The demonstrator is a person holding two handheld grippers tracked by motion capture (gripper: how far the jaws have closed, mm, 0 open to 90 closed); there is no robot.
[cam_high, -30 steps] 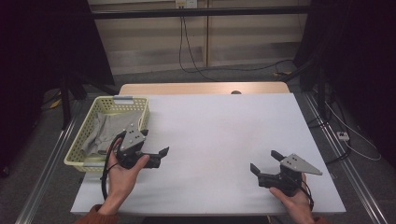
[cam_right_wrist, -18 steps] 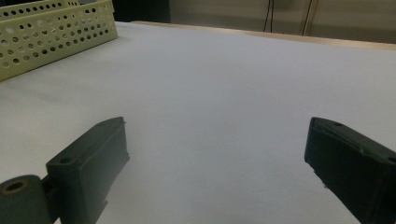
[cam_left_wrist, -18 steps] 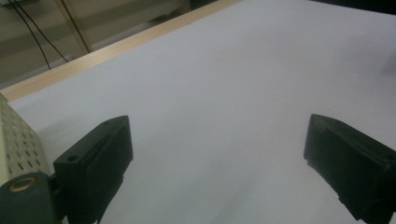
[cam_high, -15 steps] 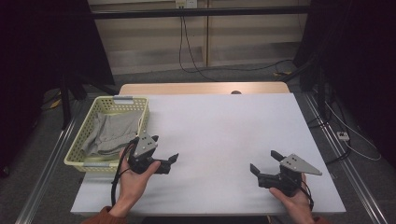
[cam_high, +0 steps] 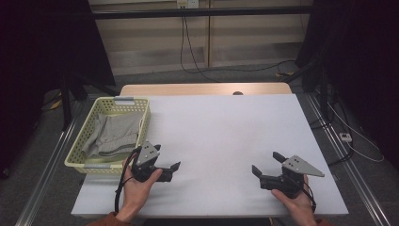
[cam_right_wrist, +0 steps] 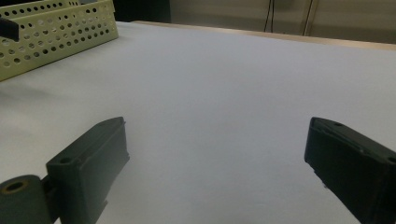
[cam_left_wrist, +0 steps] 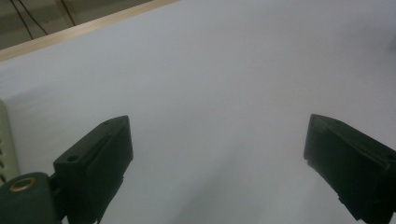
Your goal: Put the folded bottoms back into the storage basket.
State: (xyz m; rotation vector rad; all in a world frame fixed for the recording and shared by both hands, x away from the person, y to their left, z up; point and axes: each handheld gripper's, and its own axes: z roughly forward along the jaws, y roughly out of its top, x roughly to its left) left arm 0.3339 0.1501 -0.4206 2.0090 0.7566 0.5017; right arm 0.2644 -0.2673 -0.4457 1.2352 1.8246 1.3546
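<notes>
A pale yellow perforated basket (cam_high: 77,146) stands at the table's left side with a grey cloth (cam_high: 113,134) lying in it. My left gripper (cam_high: 171,170) rests low over the white tabletop just right of the basket's near corner. Its jaws point right and stand wide apart with nothing between them, as the left gripper view (cam_left_wrist: 215,158) confirms. My right gripper (cam_high: 267,163) sits near the front right of the table and points left. Its jaws are also open and empty in the right gripper view (cam_right_wrist: 215,163), where the basket (cam_right_wrist: 56,32) shows far off.
The white table (cam_high: 226,132) has a wooden strip (cam_high: 207,89) along its far edge. Metal rails run along the floor on both sides. Cables (cam_high: 348,136) trail on the floor at the right and behind the table.
My left gripper has moved from the basket's near edge to the right, out over the bare tabletop. The right gripper has stayed put.
</notes>
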